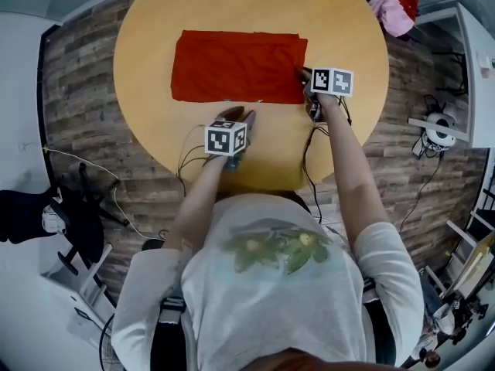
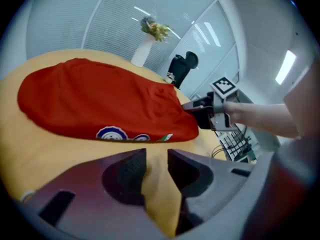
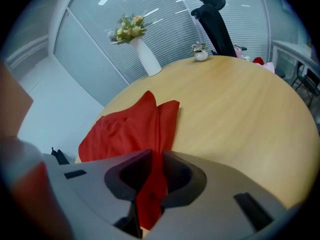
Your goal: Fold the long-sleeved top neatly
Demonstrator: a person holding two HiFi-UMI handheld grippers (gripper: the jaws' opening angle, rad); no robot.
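Right gripper (image 3: 156, 171) pinches the red long-sleeved top (image 1: 238, 66) by its right edge; left gripper (image 2: 156, 166), jaws apart and empty, hovers just beside the top's near edge.

- From the head: looks steeply down over the person's shoulders, from well above. Takes in the whole round worktop (image 1: 147, 91), red top (image 1: 236, 66), left gripper (image 1: 238, 116) and right gripper (image 1: 305, 76).
- From the left gripper: sits low and close over the worktop, faces along its own jaws across the red top, catches the right gripper.
- From the right gripper: very near the cloth, faces across the worktop toward a vase (image 3: 146, 56).
- Shared: red top and worktop in all three; vase in both gripper views.
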